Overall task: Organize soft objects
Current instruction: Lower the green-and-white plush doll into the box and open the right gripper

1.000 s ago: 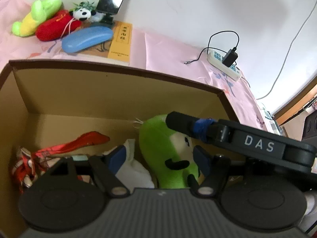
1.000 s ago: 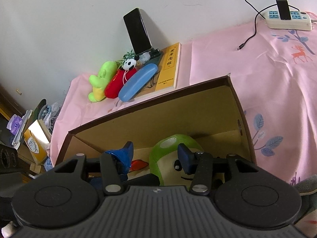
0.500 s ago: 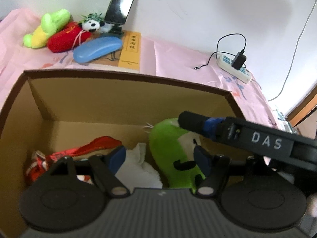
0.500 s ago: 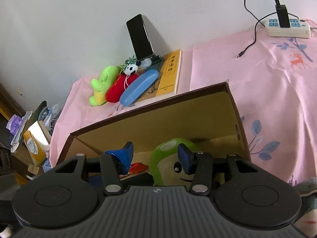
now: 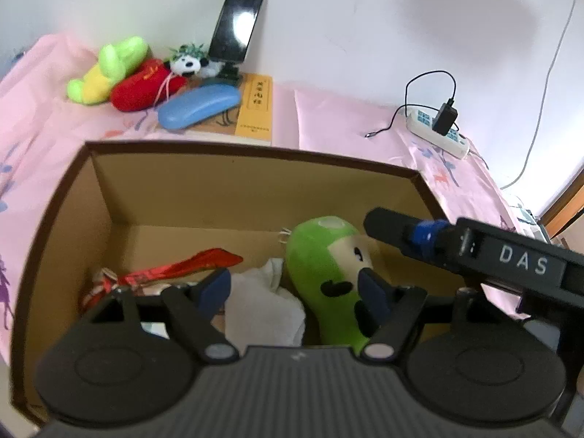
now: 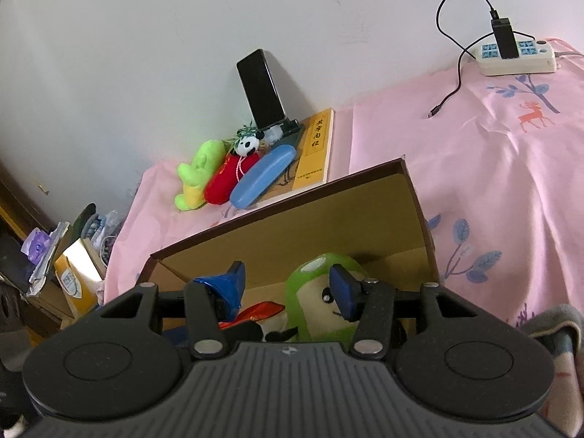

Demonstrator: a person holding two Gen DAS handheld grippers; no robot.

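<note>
Your left gripper [image 5: 297,286] hangs over the open cardboard box [image 5: 233,179] with its jaws spread wide and nothing gripped; the pads stand clear of the toys below them. Your right gripper [image 6: 288,284] points into the same box from the other side, and its jaws have just been opening. The green plush [image 6: 321,303] shows between them, but the pads do not seem to press on it, though from this angle the right pad overlaps the toy's face and contact is hard to rule out.

The green plush [image 5: 328,273] lies in the right half of the box, its face turned up. Just beside it, to the left, sits a white soft item [image 5: 262,303], and further left a red ribbon-like piece [image 5: 189,266] stretches toward a red patterned bundle in the box's left corner.

Outside the box, on the pink cloth [image 5: 346,116] near the wall, a second group waits: a green and yellow plush [image 5: 106,69], a red plush [image 5: 146,85] touching it, and a small panda [image 5: 188,64] behind them. A blue glasses case [image 5: 199,106] rests partly on a yellow book [image 5: 255,109], with a phone [image 5: 237,23] propped upright on a stand against the wall. A power strip [image 5: 438,131] with a charger plugged in lies well apart to the right.
</note>
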